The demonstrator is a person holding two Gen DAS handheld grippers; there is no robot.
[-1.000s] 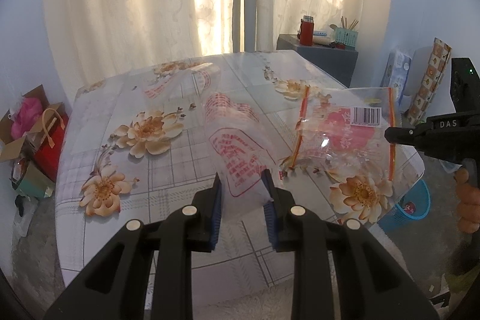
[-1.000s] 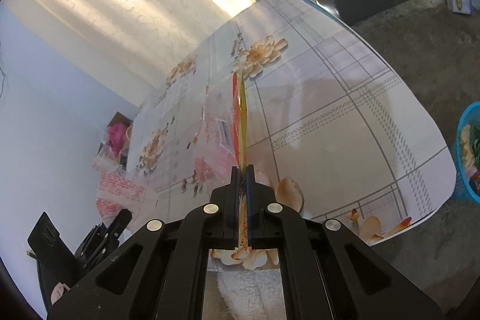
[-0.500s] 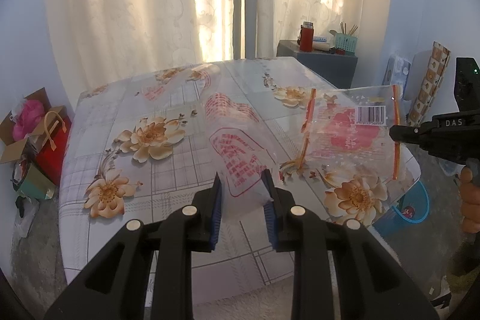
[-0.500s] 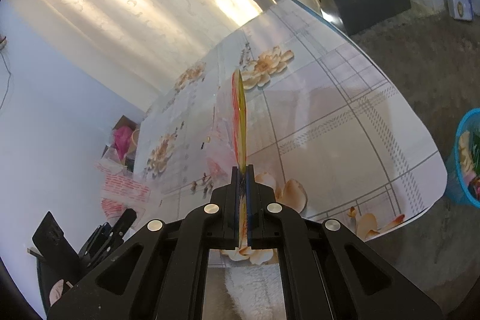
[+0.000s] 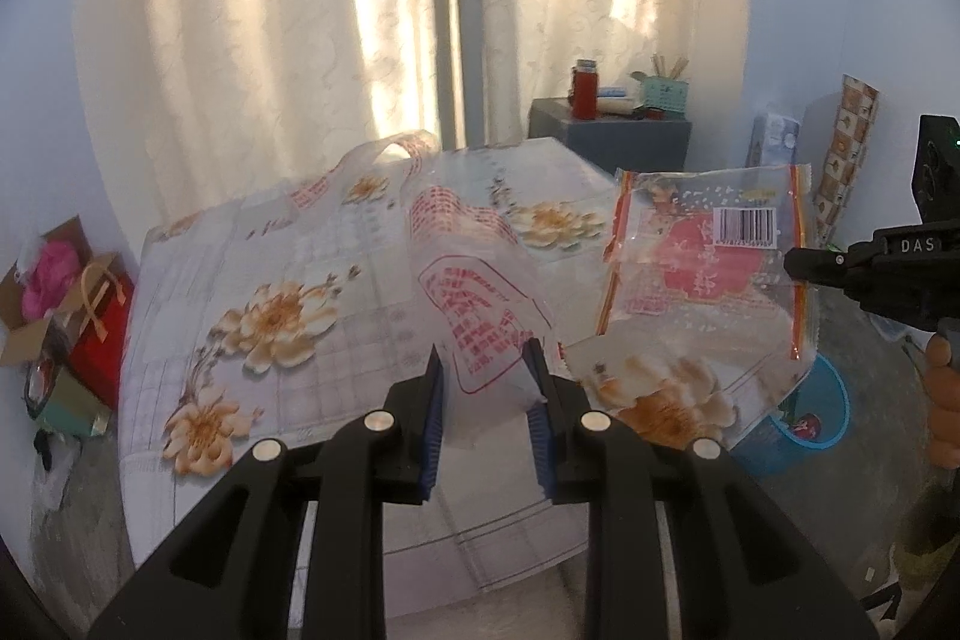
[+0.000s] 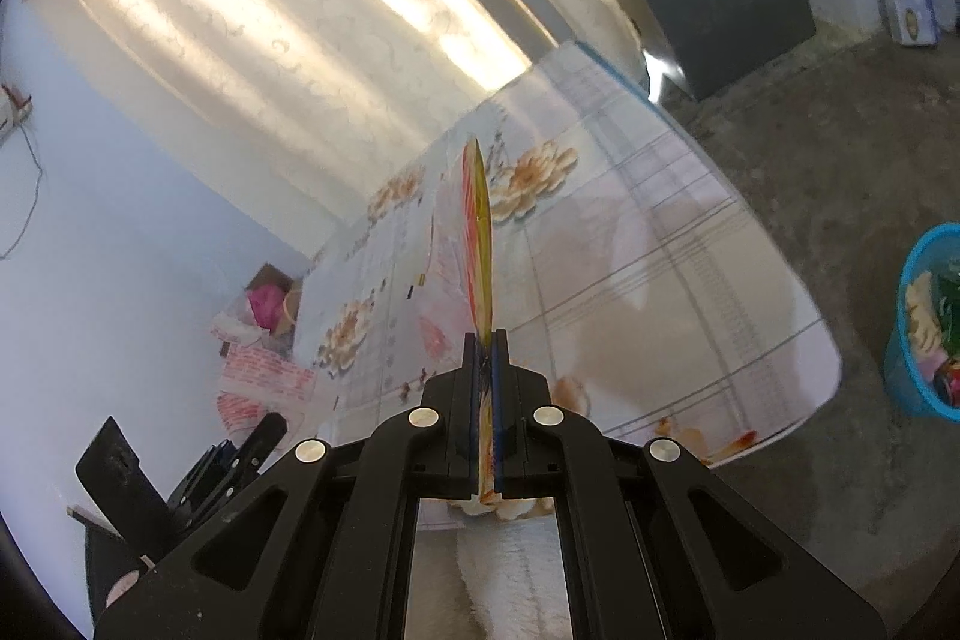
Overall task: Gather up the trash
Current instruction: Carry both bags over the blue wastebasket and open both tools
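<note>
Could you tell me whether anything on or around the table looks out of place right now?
Yes: a clear plastic bag with red print lies crumpled on the floral table, one end lifted between the open left hand-held gripper fingers. The right hand-held gripper is pinching a clear wrapper with a barcode in mid-air.

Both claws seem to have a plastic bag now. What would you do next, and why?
Probably carry the wrapper over to the blue bin and let go. The right gripper is shut on it, lifted off the table, and the bin on the floor already holds trash.
</note>
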